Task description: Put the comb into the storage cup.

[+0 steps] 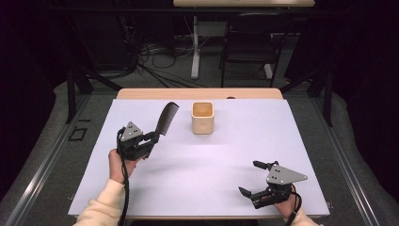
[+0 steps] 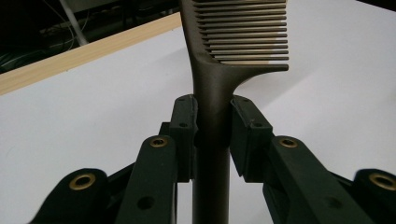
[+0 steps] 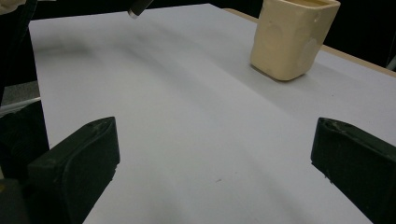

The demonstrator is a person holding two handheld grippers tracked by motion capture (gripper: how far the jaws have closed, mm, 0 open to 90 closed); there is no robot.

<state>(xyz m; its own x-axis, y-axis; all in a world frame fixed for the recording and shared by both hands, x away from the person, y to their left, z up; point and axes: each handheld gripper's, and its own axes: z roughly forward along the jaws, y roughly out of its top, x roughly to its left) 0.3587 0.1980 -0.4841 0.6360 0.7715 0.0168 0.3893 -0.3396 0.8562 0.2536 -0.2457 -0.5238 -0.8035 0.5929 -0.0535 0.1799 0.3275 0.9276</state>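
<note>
- The comb [image 2: 219, 93] is clamped at its handle by the left gripper [image 2: 212, 126]; its tip is cut off.
- The right gripper [image 1: 254, 181] is held agape near the sheet's [image 1: 211, 160] five o'clock corner.
- Bare sheet is seen between it and the cup [image 1: 203, 117].

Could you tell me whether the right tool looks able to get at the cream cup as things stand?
Probably yes. The right tool is open and holds nothing, and bare white table lies between it and the cup. The comb in the left tool stays off to the side.
</note>
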